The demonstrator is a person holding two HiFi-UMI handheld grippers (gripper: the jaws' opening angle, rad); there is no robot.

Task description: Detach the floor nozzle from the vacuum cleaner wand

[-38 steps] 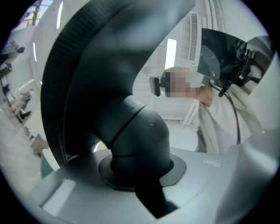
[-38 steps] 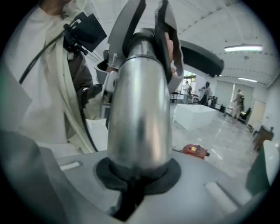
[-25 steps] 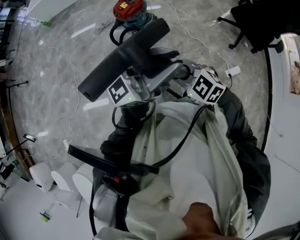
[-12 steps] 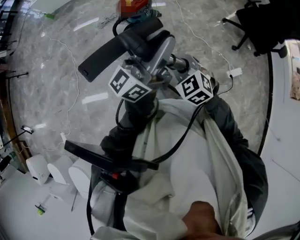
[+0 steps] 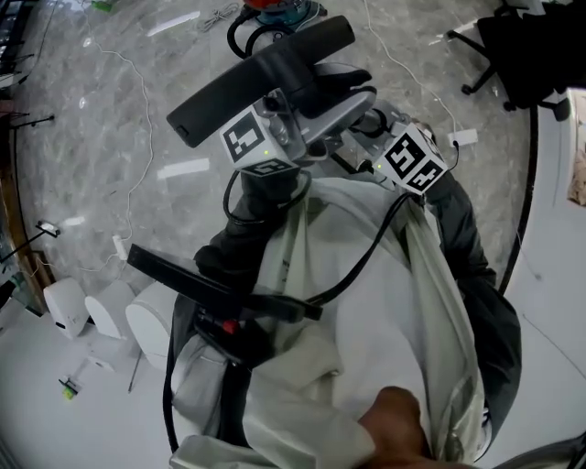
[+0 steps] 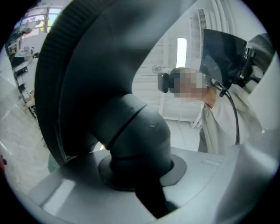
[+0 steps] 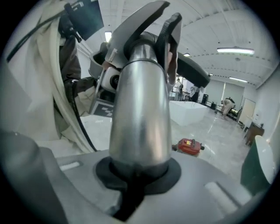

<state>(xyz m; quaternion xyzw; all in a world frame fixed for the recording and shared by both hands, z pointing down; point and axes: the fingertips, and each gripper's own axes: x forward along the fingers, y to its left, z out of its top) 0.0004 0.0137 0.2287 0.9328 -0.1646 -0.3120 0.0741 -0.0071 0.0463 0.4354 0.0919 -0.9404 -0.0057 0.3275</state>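
The black floor nozzle (image 5: 256, 78) is held up in front of a person's chest, its long head slanting across the top of the head view. My left gripper (image 5: 291, 117) is shut on the nozzle's dark elbow neck (image 6: 135, 140), which fills the left gripper (image 6: 140, 177) view with the nozzle head (image 6: 87, 65) arching above. My right gripper (image 5: 357, 145) is shut on the silver wand tube (image 7: 140, 118), clamped between the jaws of the right gripper (image 7: 138, 177). The wand's far end meets the nozzle neck; the joint itself is hidden.
The red vacuum body (image 7: 189, 146) sits on the marble floor ahead, with its hose (image 5: 252, 27) coiled beside it. Cables (image 5: 137, 165) trail over the floor. White units (image 5: 110, 316) stand at lower left, an office chair (image 5: 513, 55) at upper right. A black bar (image 5: 211, 289) crosses the person's chest.
The nozzle and both grippers have shifted a little right and down in the head view. Both grips are the same as before.
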